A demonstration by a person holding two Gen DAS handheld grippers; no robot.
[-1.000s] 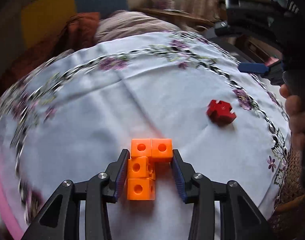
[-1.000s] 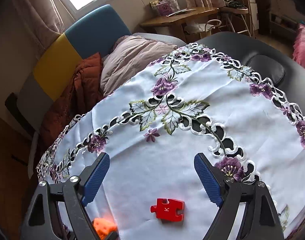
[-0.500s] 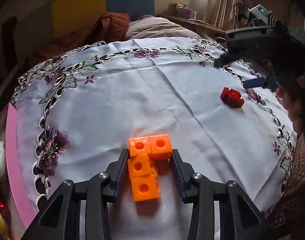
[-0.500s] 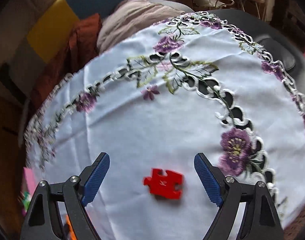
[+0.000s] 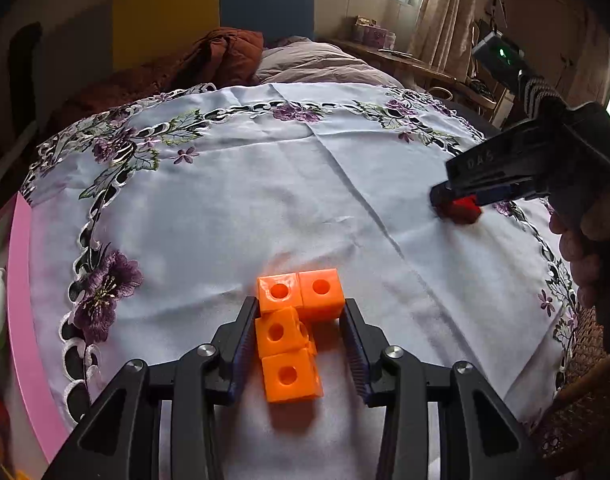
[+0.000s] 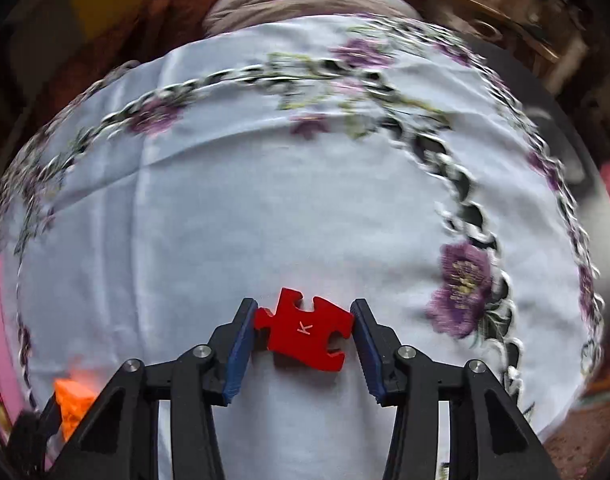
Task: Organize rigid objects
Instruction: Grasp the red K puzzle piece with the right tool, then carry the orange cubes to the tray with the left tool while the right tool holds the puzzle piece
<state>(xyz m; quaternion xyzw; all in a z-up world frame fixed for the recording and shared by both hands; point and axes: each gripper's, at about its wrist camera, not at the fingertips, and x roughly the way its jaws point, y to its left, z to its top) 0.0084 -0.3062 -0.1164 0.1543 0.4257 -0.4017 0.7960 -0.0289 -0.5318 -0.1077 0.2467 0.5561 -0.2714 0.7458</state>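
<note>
- Right wrist view is motion-blurred; the embroidery of the tablecloth (image 6: 265, 208) smears, and only a corner of the orange block cluster (image 6: 75, 400) shows, behind the gripper's left arm
- In the left wrist view the right gripper (image 5: 459, 202) covers most of the red puzzle piece (image 5: 463, 210); a hand (image 5: 589, 248) on its handle is cut off by the frame edge
- Left gripper (image 5: 301, 322) is clamped on the orange block cluster (image 5: 293, 328): both pads press the upper pair of cubes, which lie across the jaws; the cluster's long axis runs back toward the camera
- Right gripper (image 6: 303, 326) jaws are closing, with the red puzzle piece (image 6: 305, 334) between them; the left pad meets its edge, the right-side contact is unclear
- The piece lies flat, letter K up, long axis across the jaws, one tab pointing away from the camera
- The piece sits near the tablecloth (image 5: 265, 200) border, well apart from the cluster; bare cloth lies between them and beyond
</note>
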